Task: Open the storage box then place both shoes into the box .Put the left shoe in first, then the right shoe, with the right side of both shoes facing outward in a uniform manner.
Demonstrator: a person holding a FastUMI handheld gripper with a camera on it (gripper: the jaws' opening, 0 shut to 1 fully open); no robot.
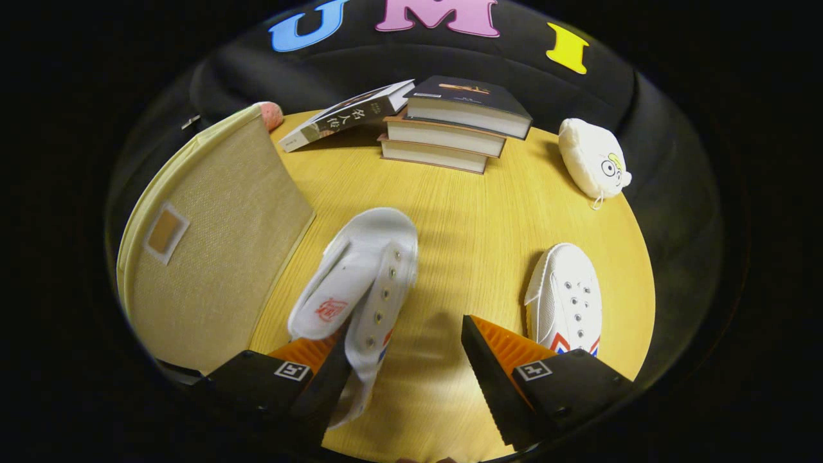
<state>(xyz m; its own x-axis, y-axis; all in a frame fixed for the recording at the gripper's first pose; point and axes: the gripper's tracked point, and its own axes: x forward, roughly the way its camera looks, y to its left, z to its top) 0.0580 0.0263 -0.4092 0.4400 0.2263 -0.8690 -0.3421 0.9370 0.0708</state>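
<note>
On the round wooden table (476, 212), a white canvas shoe (366, 276) lies just ahead of my left finger (325, 386), toe pointing away. Its tongue, with a red stamp, is folded out. The finger's tip sits between the tongue and the eyelet side, which trails down beside it. My gripper (405, 328) is wide open, and the right finger (488, 366) touches nothing. The second white shoe (566, 302) lies just beyond and right of the right finger. The beige fabric storage box (218, 238) stands to the left, showing a broad woven panel with a small label patch. I cannot tell whether it is open.
A stack of three books (450, 128) lies at the table's far side, with another book (347, 116) leaning on it. A white plush pouch (595, 161) sits at the far right edge. A pink object (271, 114) peeks out behind the box. Bare wood lies between the two shoes.
</note>
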